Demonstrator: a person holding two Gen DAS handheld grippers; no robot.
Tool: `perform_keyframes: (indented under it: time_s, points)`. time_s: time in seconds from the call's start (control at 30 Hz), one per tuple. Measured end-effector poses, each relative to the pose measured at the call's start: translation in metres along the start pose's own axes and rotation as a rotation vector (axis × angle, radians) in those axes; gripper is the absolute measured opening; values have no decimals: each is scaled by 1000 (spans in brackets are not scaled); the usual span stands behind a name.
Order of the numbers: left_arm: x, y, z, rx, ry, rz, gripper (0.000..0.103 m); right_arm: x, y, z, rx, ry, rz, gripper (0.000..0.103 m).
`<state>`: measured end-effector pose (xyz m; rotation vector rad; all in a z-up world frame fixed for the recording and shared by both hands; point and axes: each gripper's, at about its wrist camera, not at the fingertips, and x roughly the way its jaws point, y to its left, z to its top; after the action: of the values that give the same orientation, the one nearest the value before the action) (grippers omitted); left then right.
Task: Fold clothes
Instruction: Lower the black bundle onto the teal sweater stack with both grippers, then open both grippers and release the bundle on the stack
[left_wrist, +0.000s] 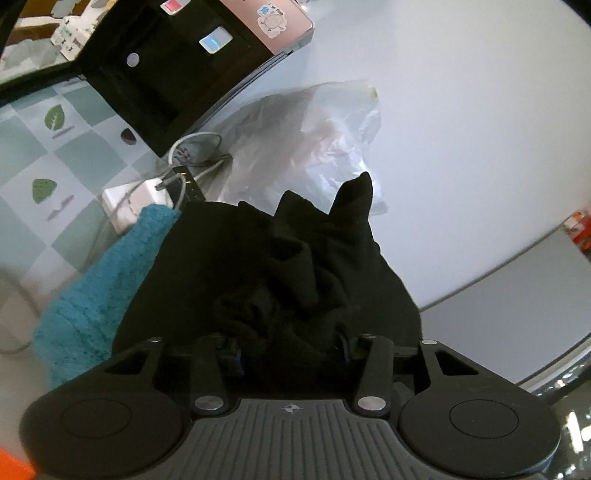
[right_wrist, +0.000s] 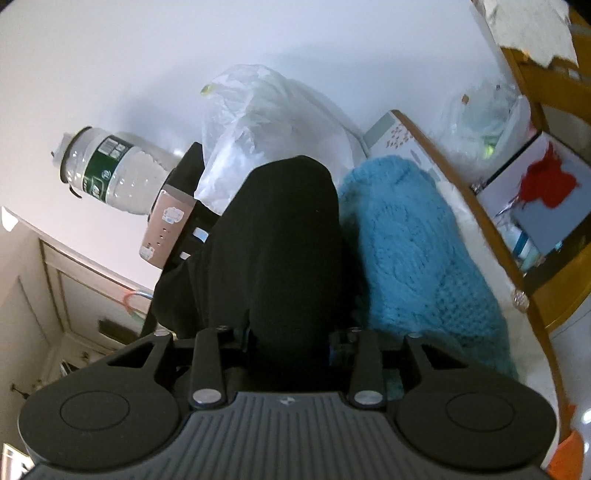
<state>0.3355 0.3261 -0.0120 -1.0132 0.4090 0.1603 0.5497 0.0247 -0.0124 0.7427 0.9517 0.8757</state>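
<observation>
1. We are looking at the black garment (left_wrist: 280, 266) bunched into soft, dark folds, rising in two peaks ahead of the left tool (left_wrist: 291, 354) and filling the space between its fingers.
2. We are seeing a teal knitted sweater (left_wrist: 99, 295) lying just beside the black garment on its left in the left wrist view, over a worktop (left_wrist: 26, 155) covered in a pale check cloth with leaf prints.
3. We are gripping the black cloth with the left tool: the fabric is packed between its half-spread fingers, which are pointing forward and somewhat downward.
4. We are noting a white charger (left_wrist: 133, 203) with cables, a black case, a pink laptop (left_wrist: 273, 22) and a clear plastic bag (left_wrist: 314, 147) beyond the garment.
5. In the right wrist view we are seeing the black garment (right_wrist: 284, 243) as one smooth, rounded hump running forward from the right tool (right_wrist: 291, 347), with the teal knitted sweater (right_wrist: 417, 243) touching it on the right.
6. We are holding that hump in the right tool too, cloth filling its partly spread fingers, the tool tipped gently downward.
7. A plastic water bottle (right_wrist: 110, 173) is standing to the left, well apart.
</observation>
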Motion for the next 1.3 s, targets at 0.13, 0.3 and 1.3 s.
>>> perform_keyframes:
  time_s: [0.13,0.3,1.3]
  points:
    - [-5,-2,8,-22,22,-28,54,-1,2,-2,-4,-1,-2,45]
    - [-19,-19,17,5,39,-18,76,-18,17,-2,-41,-21,-67,50]
    - [-204,-67,-55,333,107,131,103,-218,193,-141,-492,-131,-349,87]
